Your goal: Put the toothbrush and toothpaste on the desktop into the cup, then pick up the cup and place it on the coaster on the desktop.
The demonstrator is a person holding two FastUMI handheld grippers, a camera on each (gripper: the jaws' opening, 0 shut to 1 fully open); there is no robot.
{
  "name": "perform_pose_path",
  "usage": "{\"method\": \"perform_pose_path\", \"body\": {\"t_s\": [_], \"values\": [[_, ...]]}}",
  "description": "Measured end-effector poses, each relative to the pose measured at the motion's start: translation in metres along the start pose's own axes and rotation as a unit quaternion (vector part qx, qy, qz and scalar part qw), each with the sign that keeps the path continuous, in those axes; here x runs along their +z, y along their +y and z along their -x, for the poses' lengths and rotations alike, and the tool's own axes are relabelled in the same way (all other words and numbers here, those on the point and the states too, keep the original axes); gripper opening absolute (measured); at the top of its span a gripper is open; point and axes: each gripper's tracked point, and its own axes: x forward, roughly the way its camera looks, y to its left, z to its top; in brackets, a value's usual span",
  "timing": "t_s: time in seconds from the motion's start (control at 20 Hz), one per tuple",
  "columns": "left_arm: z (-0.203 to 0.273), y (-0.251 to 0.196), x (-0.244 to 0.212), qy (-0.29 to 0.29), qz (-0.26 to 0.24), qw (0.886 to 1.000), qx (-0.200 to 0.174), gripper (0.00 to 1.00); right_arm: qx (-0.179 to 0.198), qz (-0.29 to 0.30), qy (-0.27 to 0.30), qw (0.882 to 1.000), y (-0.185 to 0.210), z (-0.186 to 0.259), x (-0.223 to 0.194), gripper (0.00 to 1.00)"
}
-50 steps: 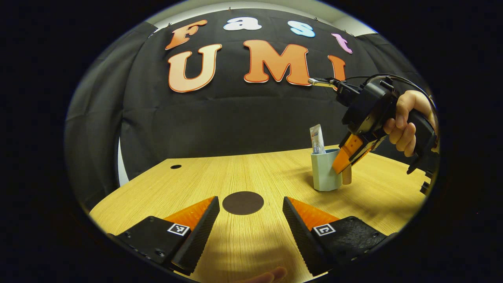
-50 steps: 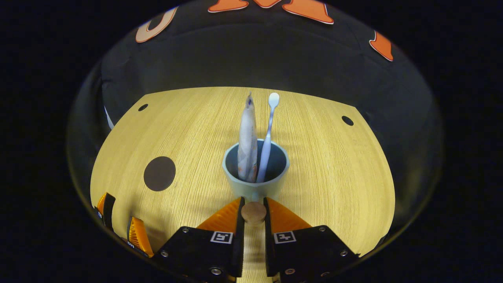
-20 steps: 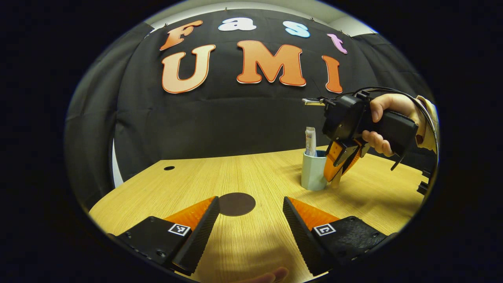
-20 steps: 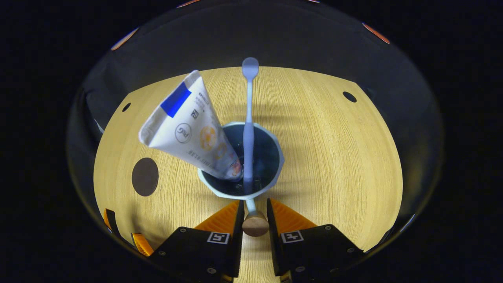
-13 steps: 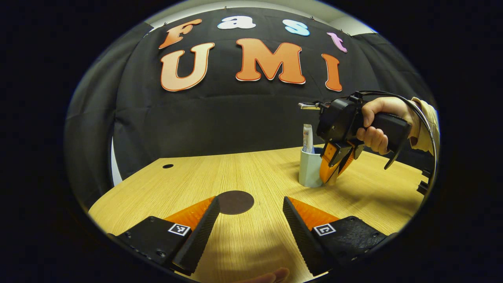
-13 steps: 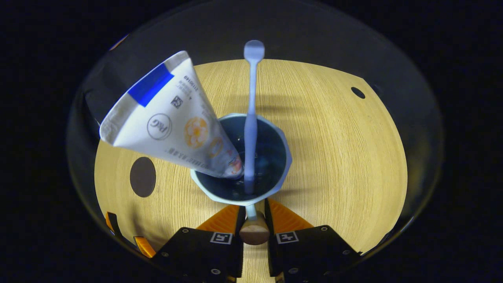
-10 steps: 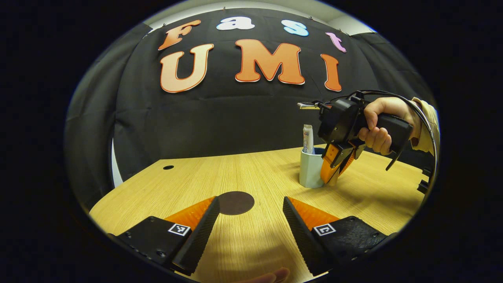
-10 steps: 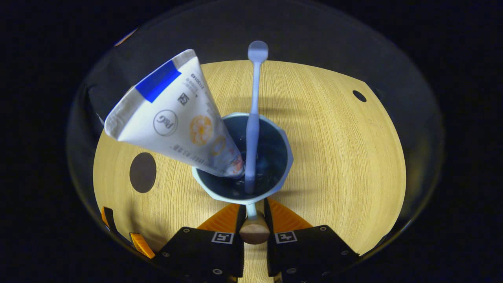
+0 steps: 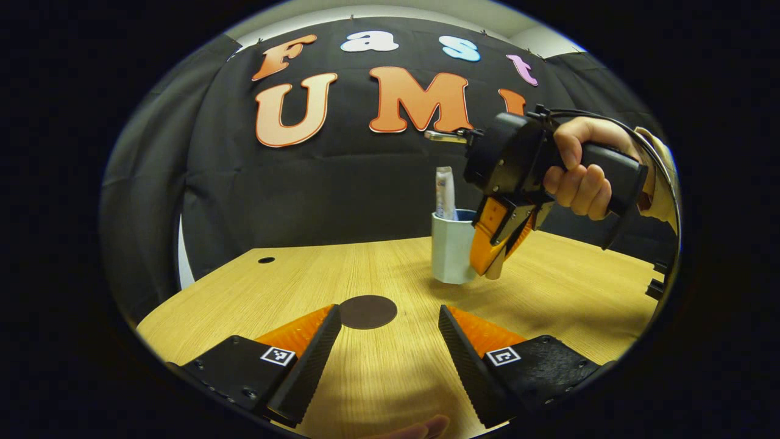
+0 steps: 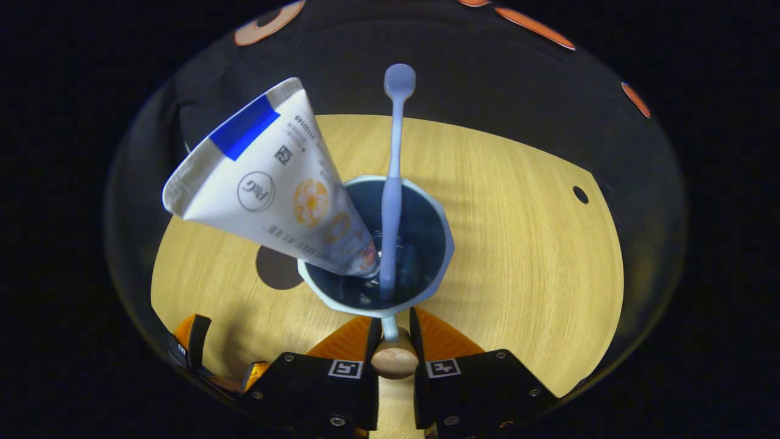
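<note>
Wood-grain desktop (image 9: 390, 274), matt cup (image 9: 450, 247), glossy toothpaste (image 10: 274, 183)

Wooden desk (image 9: 390, 274), black cloth wall (image 9: 341, 183)

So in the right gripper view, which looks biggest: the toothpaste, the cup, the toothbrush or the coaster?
1. toothpaste, though it is nearest the camera
2. cup
3. toothbrush: long but thin
4. coaster, partly hidden behind the cup

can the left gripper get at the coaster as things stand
Probably yes: the left gripper is open, and the coaster lies bare on the desk just ahead, between its fingers.
</note>
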Motion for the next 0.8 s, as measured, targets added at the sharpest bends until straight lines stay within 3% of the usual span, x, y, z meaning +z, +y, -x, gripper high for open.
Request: {"method": "perform_pose_path", "body": {"t_s": [0.35, 0.65, 0.7, 0.8], "values": [[0.017, 0.010, 0.023, -0.035, -0.006, 0.999, 0.029, 0.97, 0.036, 0.069, -0.002, 0.997, 0.013, -0.022, 0.009, 0.23], [0.030, 0.017, 0.027, -0.050, 0.001, 0.998, 0.035, 0.98, 0.032, 0.085, 0.029, 0.995, 0.012, -0.018, 0.013, 0.23], [0.032, 0.017, 0.026, -0.050, 0.000, 0.998, 0.033, 0.98, 0.031, 0.088, 0.032, 0.995, 0.010, -0.016, 0.015, 0.28], [0.034, 0.016, 0.027, -0.052, 0.000, 0.998, 0.030, 0.98, 0.030, 0.087, 0.037, 0.995, 0.010, -0.015, 0.016, 0.24]]}}
